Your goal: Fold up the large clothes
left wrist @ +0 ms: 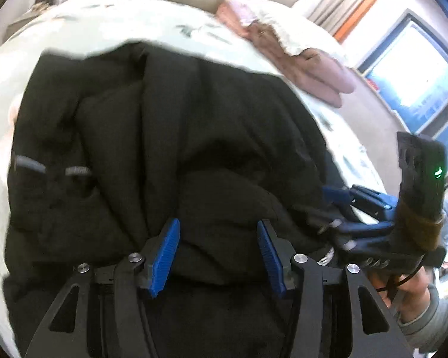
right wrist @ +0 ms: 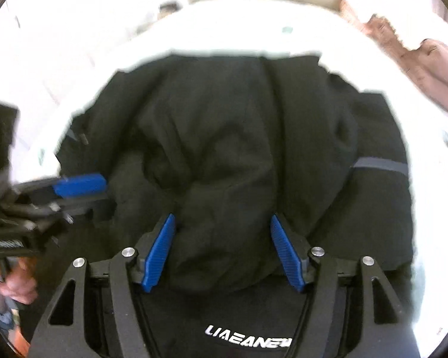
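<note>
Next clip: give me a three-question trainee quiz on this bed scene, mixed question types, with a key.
1. True or false: the left gripper is clamped on the black jacket.
2. The pink cloth lies: A) on the jacket, B) on the bed beyond the jacket, C) in a gripper.
3. Fill in: white lettering shows on the jacket below the ___ gripper.

Key: 1 false, both grippers stand open over the fabric; 2 B; 3 right.

One bulky black fabric garment [left wrist: 170, 137] fills the frame's centre. Two black two-finger grippers with blue ribbed pads: the left gripper [left wrist: 218, 256] at bottom centre, the right gripper [right wrist: 224, 250] likewise. One pink folded cloth [left wrist: 322, 74] lies upper right.
</note>
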